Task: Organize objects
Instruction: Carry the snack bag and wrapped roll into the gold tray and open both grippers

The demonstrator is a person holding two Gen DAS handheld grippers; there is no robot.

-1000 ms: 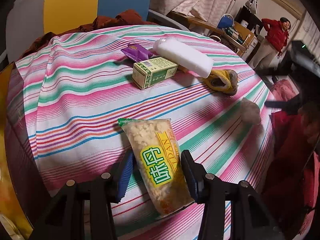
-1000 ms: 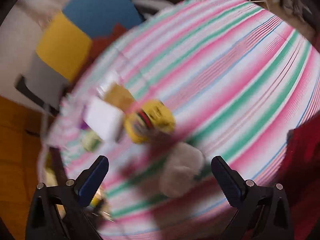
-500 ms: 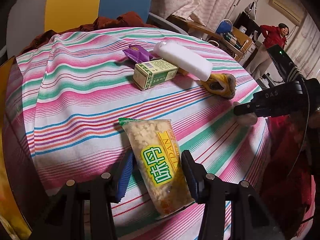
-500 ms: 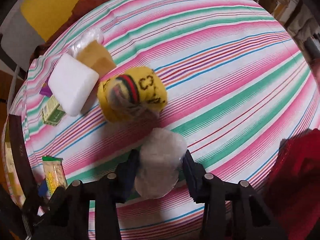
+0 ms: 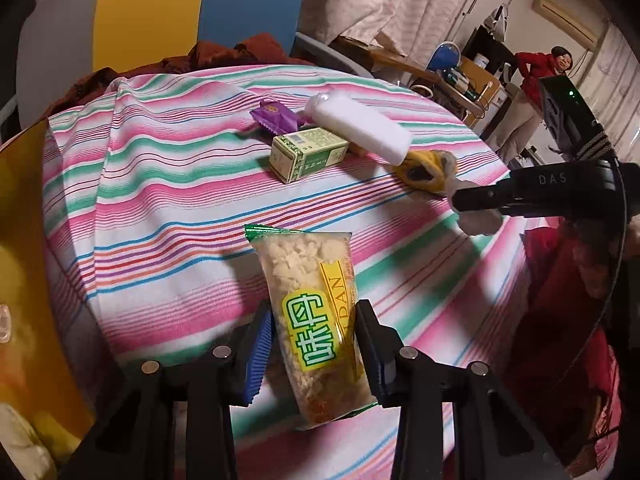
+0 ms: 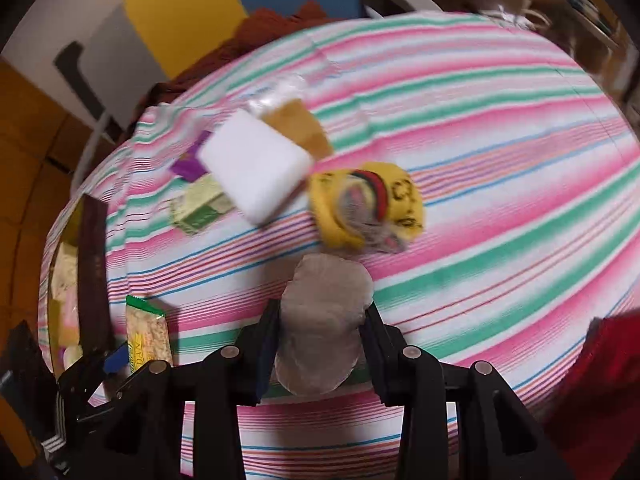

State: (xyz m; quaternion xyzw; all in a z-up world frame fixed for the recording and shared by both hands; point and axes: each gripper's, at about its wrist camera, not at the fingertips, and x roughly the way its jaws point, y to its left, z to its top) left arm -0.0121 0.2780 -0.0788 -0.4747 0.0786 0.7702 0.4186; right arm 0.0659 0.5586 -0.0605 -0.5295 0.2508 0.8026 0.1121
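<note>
Striped cloth (image 5: 168, 184) fills most of both views. Upper middle of the left view: a white block (image 5: 360, 126), a green box (image 5: 308, 154) just under it, a yellow sock (image 5: 420, 168) to the right and a purple wrapper (image 5: 276, 117) to the left. Bottom centre, the left gripper (image 5: 314, 346) is clamped on the snack bag (image 5: 316, 320). Right view, bottom centre: the right gripper (image 6: 322, 344) squeezes a grey ball (image 6: 324, 320), just below the sock.

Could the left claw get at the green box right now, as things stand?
Probably not yet: the left claw is shut on the snack packet, so it has no free grip. The striped cloth between it and the green box looks bare otherwise.
</note>
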